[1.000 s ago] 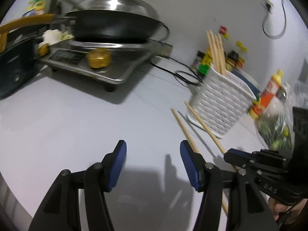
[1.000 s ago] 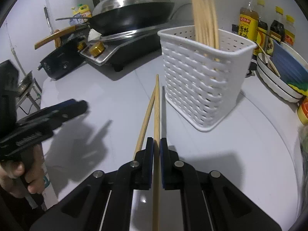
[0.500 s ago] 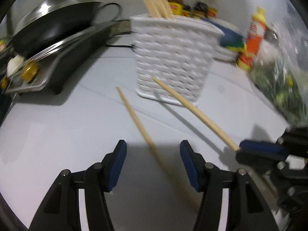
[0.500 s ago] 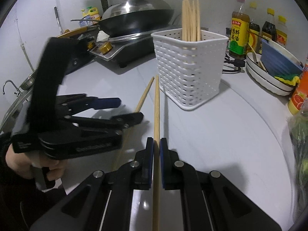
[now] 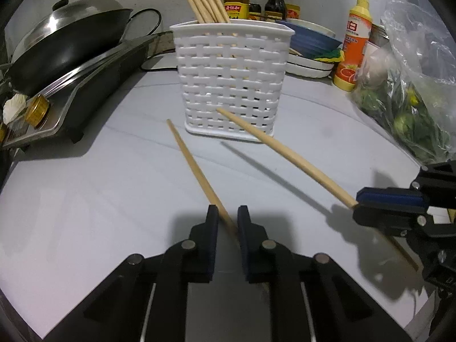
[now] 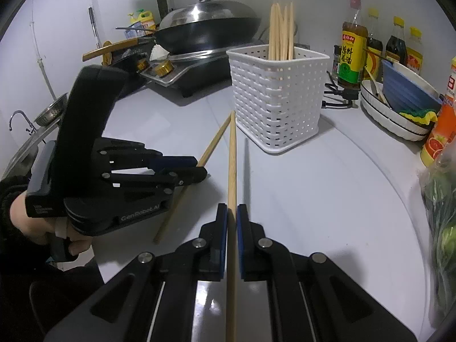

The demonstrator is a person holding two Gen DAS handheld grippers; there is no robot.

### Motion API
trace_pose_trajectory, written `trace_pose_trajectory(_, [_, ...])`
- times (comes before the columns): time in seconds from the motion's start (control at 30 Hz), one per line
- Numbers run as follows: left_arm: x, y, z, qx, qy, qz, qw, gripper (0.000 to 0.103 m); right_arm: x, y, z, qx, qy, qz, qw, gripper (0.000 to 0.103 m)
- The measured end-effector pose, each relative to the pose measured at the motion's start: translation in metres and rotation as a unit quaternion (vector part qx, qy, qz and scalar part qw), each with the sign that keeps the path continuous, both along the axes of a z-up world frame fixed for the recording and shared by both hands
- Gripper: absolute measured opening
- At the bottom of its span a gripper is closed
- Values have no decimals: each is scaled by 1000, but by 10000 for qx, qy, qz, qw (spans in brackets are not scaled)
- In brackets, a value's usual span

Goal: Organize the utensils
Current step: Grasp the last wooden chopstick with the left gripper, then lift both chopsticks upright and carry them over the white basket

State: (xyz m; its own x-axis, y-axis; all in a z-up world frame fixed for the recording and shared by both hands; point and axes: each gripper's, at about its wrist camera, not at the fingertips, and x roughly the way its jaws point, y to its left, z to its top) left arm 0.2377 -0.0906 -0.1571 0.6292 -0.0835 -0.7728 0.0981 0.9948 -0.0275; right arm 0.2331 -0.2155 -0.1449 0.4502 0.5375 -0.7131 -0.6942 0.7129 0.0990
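A white woven basket point(image 5: 230, 79) point(image 6: 276, 99) holds several chopsticks point(image 5: 205, 2) upright. One loose chopstick point(image 5: 193, 165) point(image 6: 213, 142) lies on the white counter in front of it. My left gripper point(image 5: 228, 216) point(image 6: 199, 166) straddles that chopstick's near part; its jaws are closing, a narrow gap still shows, and the stick crosses it slantwise. My right gripper point(image 6: 232, 213) point(image 5: 357, 206) is shut on a second chopstick point(image 6: 232, 156) point(image 5: 285, 151), raised off the counter with its tip toward the basket's base.
A lidded wok point(image 5: 65, 42) on a stove stands at the back left. Sauce bottles point(image 6: 352, 51), stacked dishes point(image 6: 399, 108), an orange bottle point(image 5: 354, 42) and a bag of greens point(image 5: 404, 85) line the right. A sink point(image 6: 22, 119) lies far left.
My left gripper swung from facing the stove to face the basket, came over the lying chopstick, and its wide jaws narrowed around it. The right gripper drew back a little, still holding its chopstick.
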Motion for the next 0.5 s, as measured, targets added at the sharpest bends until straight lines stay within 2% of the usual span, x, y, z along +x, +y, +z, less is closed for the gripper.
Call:
trace_pose_trajectory(0.2, [-13, 27, 0, -425, 4, 315, 9986, 7, -8, 7, 9, 89, -68, 54, 9999, 6])
trace_pose_trajectory(0.5, [-39, 58, 9, -707, -225, 665, 9950, 6, -9, 19, 23, 95, -146, 93, 9998, 6])
